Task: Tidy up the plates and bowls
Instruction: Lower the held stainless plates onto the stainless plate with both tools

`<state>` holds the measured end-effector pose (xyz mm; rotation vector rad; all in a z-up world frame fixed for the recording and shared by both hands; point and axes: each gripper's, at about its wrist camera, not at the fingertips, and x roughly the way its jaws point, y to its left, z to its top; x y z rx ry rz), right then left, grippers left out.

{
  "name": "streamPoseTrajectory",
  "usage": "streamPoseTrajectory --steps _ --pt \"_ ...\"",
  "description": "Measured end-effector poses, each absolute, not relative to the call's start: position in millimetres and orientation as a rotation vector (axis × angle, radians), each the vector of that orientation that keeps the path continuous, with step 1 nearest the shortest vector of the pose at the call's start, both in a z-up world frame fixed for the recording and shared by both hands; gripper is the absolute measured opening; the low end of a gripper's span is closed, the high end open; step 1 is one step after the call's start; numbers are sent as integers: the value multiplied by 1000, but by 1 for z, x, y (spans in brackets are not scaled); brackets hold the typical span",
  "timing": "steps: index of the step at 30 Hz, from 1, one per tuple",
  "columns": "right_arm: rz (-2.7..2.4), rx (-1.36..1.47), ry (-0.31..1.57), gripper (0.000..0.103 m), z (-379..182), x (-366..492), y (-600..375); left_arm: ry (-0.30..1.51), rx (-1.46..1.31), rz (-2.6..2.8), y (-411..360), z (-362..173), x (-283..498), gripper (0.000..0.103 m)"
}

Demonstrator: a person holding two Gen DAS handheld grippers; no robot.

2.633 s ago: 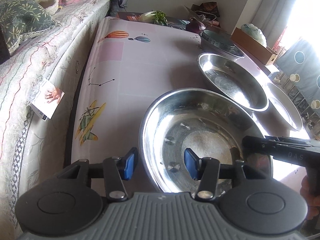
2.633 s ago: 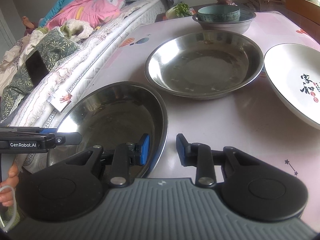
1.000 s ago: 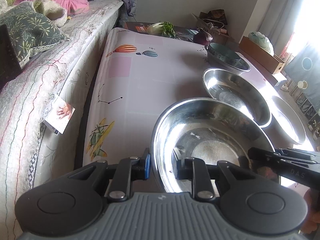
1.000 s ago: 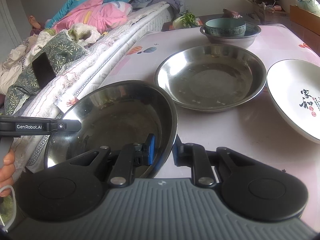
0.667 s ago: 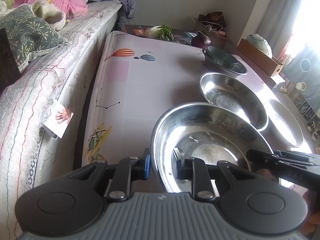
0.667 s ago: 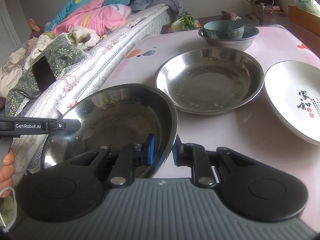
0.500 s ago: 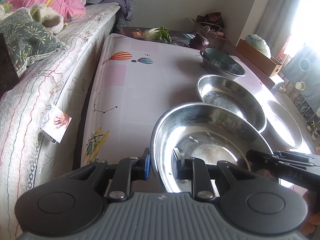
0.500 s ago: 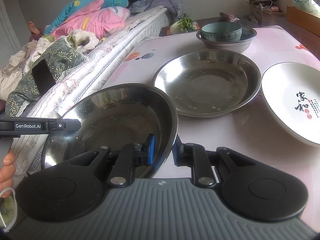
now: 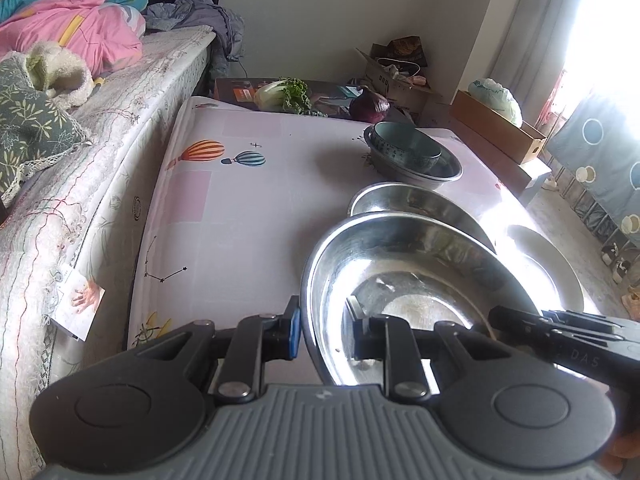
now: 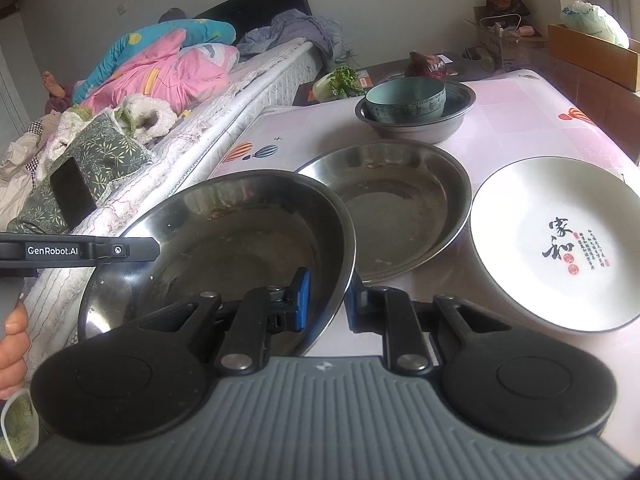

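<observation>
Left wrist view: left tool (image 9: 323, 332) clamped on near left rim of steel basin (image 9: 404, 292), blue pad outside, other finger inside. Basin lifted off the surface (image 9: 240, 216), far edge overlapping second steel basin (image 9: 416, 202) behind it. White plate (image 9: 552, 276) at right, washed out by window glare. Farther back, teal bowl (image 9: 404, 146) nested in a grey metal bowl (image 9: 436, 170). Right tool's arm (image 9: 560, 334) reaching in from right at basin's right rim; contact spot hidden by glare. Beyond far edge of surface: greens (image 9: 286, 94), purple onion (image 9: 370, 104). Bed (image 9: 80, 184) along left, pink quilt (image 9: 68, 36) on top.

Right wrist view: right tool (image 10: 325, 300) narrow, pinching right rim of steel basin (image 10: 224, 240), blue pad inside, other finger outside. Basin raised, covering near left part of second steel basin (image 10: 400, 212). White plate (image 10: 560, 244) with black characters flat on surface (image 10: 520, 136) at right, just beside second basin. Teal bowl (image 10: 406, 100) in grey metal bowl (image 10: 448, 120) far centre. Left tool's arm (image 10: 80, 250) labelled GenRobot.AI at basin's left rim. Hand (image 10: 14, 344) at left edge. Bed (image 10: 132, 148) left.
</observation>
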<state>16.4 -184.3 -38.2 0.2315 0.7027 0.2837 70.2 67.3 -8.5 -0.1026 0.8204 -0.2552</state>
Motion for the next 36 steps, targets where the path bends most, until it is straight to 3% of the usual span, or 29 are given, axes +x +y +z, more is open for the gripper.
streamPoseTrajectory --steps 36 --pt "177 241 748 19 -48 89 -231 852 -88 -331 11 -16 152 27"
